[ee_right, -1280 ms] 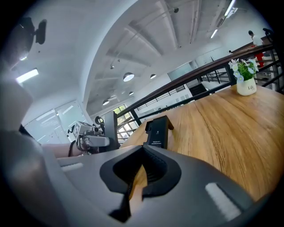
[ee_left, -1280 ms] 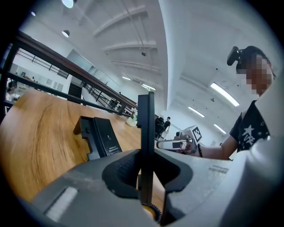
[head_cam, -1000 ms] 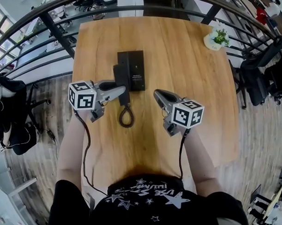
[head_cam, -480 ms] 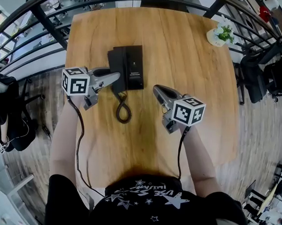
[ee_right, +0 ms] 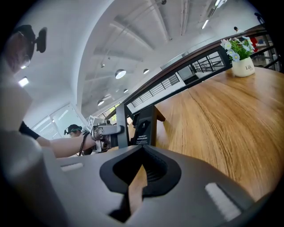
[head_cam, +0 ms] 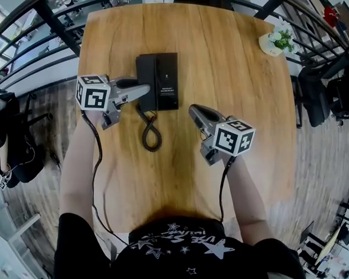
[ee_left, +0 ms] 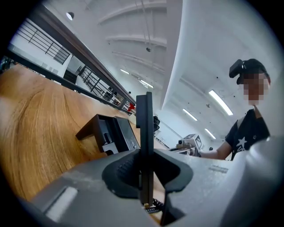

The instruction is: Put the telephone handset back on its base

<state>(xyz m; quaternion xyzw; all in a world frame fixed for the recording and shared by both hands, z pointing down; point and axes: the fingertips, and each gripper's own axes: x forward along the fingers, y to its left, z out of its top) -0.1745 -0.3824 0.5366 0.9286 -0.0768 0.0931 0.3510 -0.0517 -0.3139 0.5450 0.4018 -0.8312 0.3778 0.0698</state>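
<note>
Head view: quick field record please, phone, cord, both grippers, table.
table: light wooden tabletop
base: black rectangular telephone base, lying flat, far centre
handset: black telephone handset, over the base's left side; seated or not, cannot tell
cord: black coiled cord, looped on the wood nearer the person
left gripper: shut on handset
right gripper: shut, empty, right of cord
other: white pot of flowers, far right corner

Table (head_cam: 236,94): we see warm wood with long grain, smooth, with a soft sheen.
Telephone base (head_cam: 168,79): black plastic, matt.
Handset (head_cam: 144,67): the same smooth black plastic.
Cord (head_cam: 150,134): black, ridged by its coils.
Left gripper (head_cam: 145,91), right gripper (head_cam: 193,111): we read matt grey plastic shells; black ribbed pads (ee_right: 154,173).
Pot (head_cam: 268,46): white, smooth, slightly glossy.
Railing (head_cam: 50,20): dark metal bars.
Floor (head_cam: 318,159): dull greyish wood planks.
Shirt (head_cam: 184,253): black cloth, white printed stars.
</note>
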